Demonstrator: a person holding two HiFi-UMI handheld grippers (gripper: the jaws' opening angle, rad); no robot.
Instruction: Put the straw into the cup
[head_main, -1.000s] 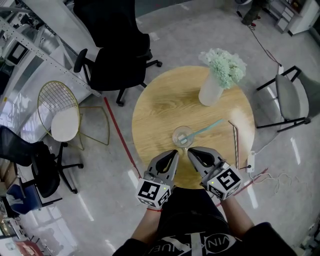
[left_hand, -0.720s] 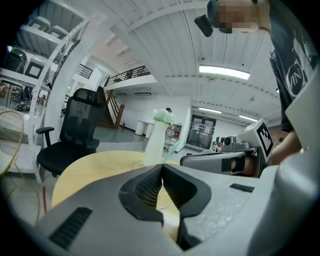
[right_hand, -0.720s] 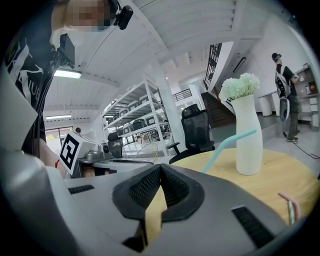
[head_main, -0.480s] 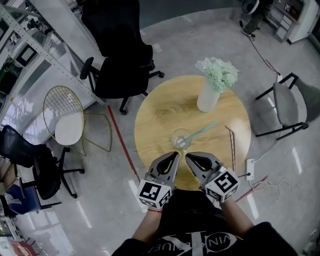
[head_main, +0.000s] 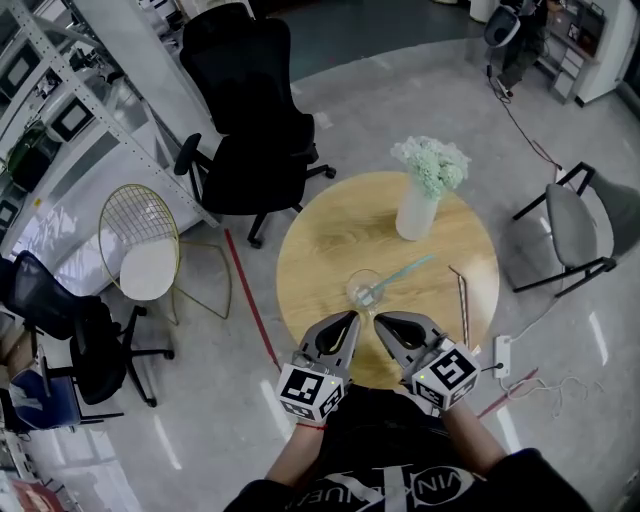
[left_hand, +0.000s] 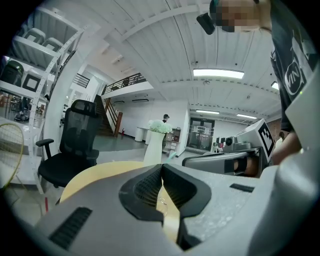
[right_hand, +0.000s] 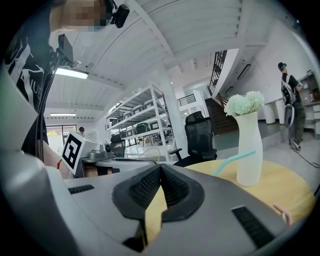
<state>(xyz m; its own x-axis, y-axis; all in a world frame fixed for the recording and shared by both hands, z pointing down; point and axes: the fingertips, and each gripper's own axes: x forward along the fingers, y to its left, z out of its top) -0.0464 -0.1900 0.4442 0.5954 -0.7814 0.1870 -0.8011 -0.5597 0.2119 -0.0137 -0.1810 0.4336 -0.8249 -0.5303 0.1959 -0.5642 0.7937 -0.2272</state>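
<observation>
Left gripper (head_main: 351, 318) and right gripper (head_main: 381, 319) shut, empty, hiding near edge of the round wood table (head_main: 320, 245). We barely make out the clear cup (head_main: 363, 291); teal straw (head_main: 403, 272) leans in it.

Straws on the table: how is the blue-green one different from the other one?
The blue-green straw leans slanted with its bottom end in the cup. The other straw lies flat on the table, outside the cup. The blue-green straw is light and bright, while the other straw looks darker and brownish. Both are long, thin and on the same round table.
</observation>
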